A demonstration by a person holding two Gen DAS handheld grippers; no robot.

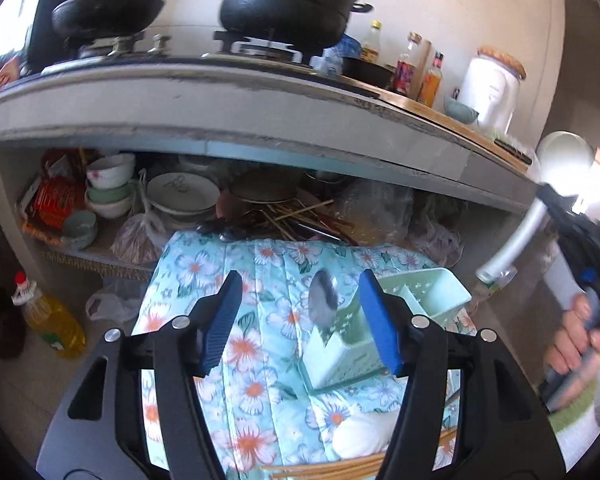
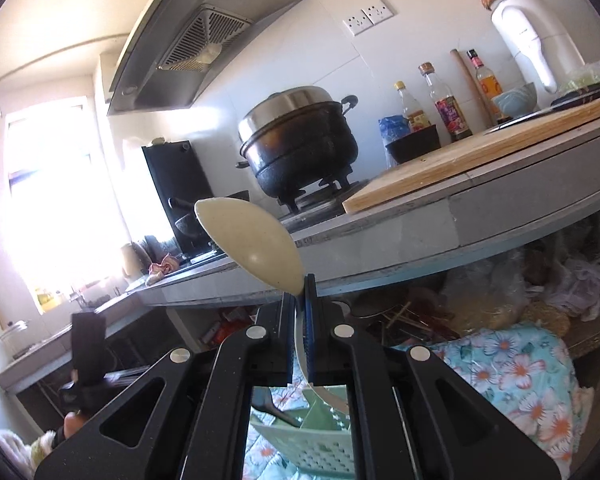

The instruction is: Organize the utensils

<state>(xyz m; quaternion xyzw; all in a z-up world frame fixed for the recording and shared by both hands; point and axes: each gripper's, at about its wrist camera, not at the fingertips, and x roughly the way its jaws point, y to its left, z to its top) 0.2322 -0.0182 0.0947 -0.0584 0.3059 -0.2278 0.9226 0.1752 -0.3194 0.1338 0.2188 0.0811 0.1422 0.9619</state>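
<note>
Spread wide, the left tool (image 1: 300,320) hangs empty over the green caddy (image 1: 384,328), a metal spoon (image 1: 322,300) standing inside. Right tool (image 2: 299,336) pinches the cream ladle (image 2: 252,240) mid-handle: light, stiff, slick plastic, best gripped nearer its bowl.

Two spoons (image 1: 323,300), one holder (image 1: 360,340)

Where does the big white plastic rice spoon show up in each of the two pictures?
Left wrist view: white plastic rice spoon at the far right edge, held aloft by the right gripper.
Right wrist view: centre, bowl rising above the shut jaws.
Shared landmark: the black lidded pot on the stove.
</note>
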